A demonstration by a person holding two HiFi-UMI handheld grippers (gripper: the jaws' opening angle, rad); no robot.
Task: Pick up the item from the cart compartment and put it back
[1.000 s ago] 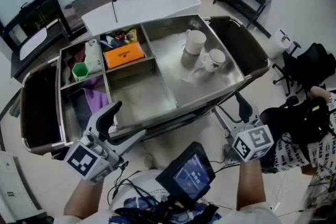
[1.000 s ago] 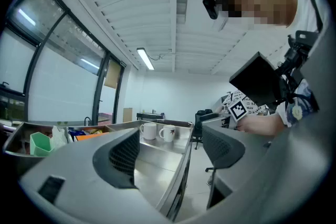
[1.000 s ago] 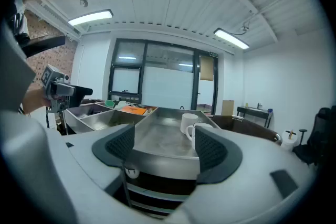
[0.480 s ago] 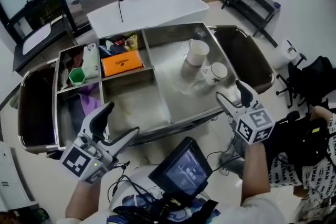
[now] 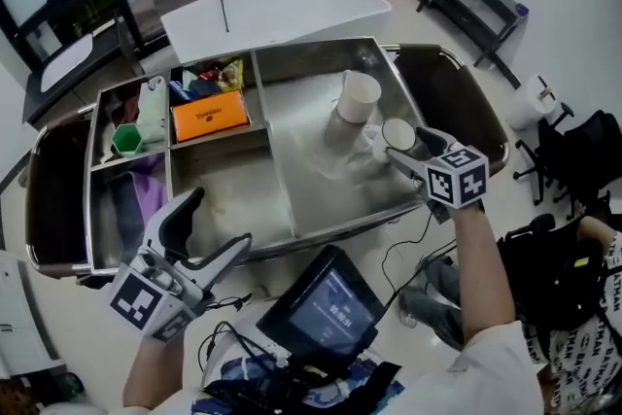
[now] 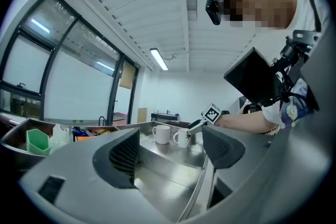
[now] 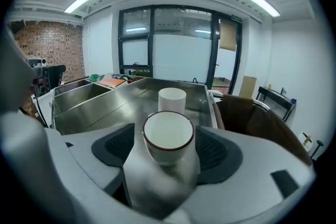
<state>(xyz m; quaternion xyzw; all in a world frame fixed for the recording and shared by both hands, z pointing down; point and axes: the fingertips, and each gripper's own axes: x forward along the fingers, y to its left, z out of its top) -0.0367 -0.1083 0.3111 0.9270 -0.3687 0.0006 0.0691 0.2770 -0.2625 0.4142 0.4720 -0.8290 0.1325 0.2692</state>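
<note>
A white mug with a dark rim [image 5: 397, 133] [image 7: 168, 136] stands in the steel cart's large right compartment [image 5: 321, 180]. My right gripper [image 5: 400, 143] [image 7: 167, 150] is open, one jaw on each side of this mug, with small gaps showing. A taller plain white cup [image 5: 358, 97] [image 7: 172, 98] stands just beyond it. My left gripper [image 5: 222, 219] [image 6: 170, 152] is open and holds nothing, hanging at the cart's front rim [image 5: 321, 233] on the left. In the left gripper view both mugs [image 6: 181, 138] and the right gripper [image 6: 210, 113] show far off.
The left compartments hold an orange box [image 5: 209, 115], a green cup [image 5: 126, 139], a white bottle [image 5: 153, 102] and purple cloth [image 5: 146, 194]. Dark bins [image 5: 452, 92] hang on both cart ends. A white table [image 5: 272, 10] stands behind. A tablet [image 5: 326, 311] is at my chest.
My right gripper has moved from outside the cart's front corner up and left into the large compartment, and now straddles the rimmed mug. The left gripper has barely shifted.
</note>
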